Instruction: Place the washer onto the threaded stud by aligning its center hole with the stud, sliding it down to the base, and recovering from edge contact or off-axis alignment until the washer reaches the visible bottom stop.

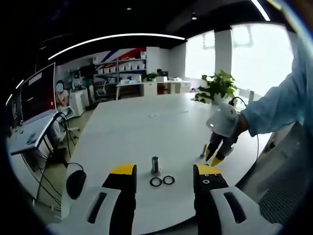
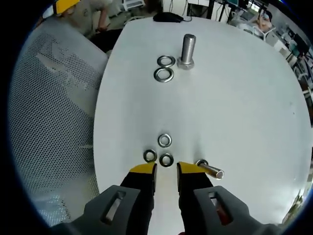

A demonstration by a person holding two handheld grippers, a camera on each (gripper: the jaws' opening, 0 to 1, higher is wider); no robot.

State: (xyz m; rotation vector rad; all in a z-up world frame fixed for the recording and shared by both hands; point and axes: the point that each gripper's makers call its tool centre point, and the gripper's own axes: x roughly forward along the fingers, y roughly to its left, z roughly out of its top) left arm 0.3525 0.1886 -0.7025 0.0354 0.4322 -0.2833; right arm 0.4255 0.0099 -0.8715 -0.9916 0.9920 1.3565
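White tabletop (image 1: 146, 127) stretches through an office with shelving, desks, a potted plant (image 1: 218, 87) and bright windows; on it the threaded stud (image 2: 187, 50) stands upright with two washers (image 2: 165, 68) lying flat just beside its base. The left gripper (image 1: 164, 177) hovers with jaws wide apart and empty. The right gripper (image 2: 166, 172) has jaws narrowly parted, holding nothing, near three small nuts (image 2: 160, 151) and a lying bolt (image 2: 210, 169).

Silver washers (image 2: 164, 68) and a silver stud (image 2: 187, 50) sit on the white bench (image 2: 234, 107), beside yellow-tipped grey tongs (image 2: 166, 171).
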